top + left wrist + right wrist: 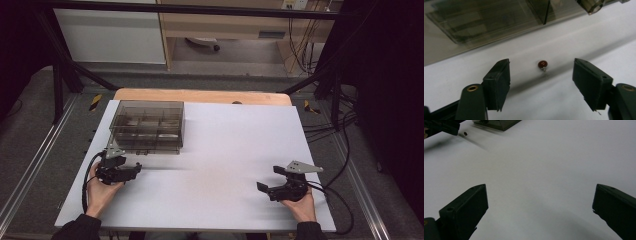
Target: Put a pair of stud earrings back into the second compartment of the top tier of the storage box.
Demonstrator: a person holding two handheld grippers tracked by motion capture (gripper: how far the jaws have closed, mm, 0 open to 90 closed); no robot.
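Note:
A tiny red round-headed pin [542, 64] lies on the white sheet [225, 150], just in front of a smoky clear compartment box [147, 126]. My left gripper [541, 60] is low over the sheet, and the pin lies between its two black jaws and slightly ahead of them. Both pads stand well apart from the pin, so the gripper is open. From above, the left gripper [135, 170] sits near the box's front left corner. My right gripper [267, 178] rests at the sheet's near right, open wide [540, 186] with only bare sheet between its jaws. The same pin [465, 133] appears far off in the right gripper view.
The box [486, 22] has several dividers and stands at the sheet's far left. A wooden tabletop edge [200, 95] runs behind the sheet. Black frame bars and cables flank the table on both sides.

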